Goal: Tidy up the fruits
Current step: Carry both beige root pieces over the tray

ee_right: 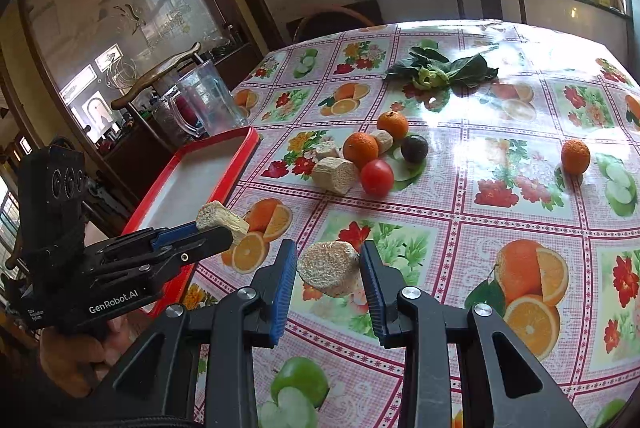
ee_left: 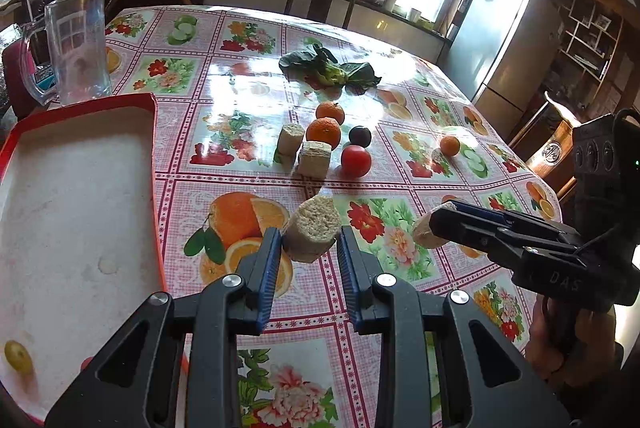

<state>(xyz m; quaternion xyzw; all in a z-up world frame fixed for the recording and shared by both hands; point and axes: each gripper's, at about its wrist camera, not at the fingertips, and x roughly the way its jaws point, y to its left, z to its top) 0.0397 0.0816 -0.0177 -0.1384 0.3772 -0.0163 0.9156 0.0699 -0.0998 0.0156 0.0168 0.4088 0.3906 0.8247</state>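
My left gripper (ee_left: 308,240) is shut on a beige cut cylinder piece (ee_left: 312,230), held above the tablecloth; it shows in the right wrist view (ee_right: 216,228) beside the red tray (ee_right: 248,155). My right gripper (ee_right: 329,270) is shut on another beige piece (ee_right: 330,268); it shows in the left wrist view (ee_left: 434,226). At mid-table lie two oranges (ee_left: 324,131), a tomato (ee_left: 356,160), a dark plum (ee_left: 359,135) and two more beige pieces (ee_left: 314,157). A lone orange (ee_left: 450,145) sits to the right. A small yellow-green fruit (ee_left: 18,356) lies in the tray (ee_left: 154,147).
A clear plastic jug (ee_left: 76,47) stands behind the tray. Leafy greens (ee_left: 332,67) lie further back on the table. Chairs stand at the far side and the right edge. The fruit-print tablecloth (ee_left: 400,187) covers the table.
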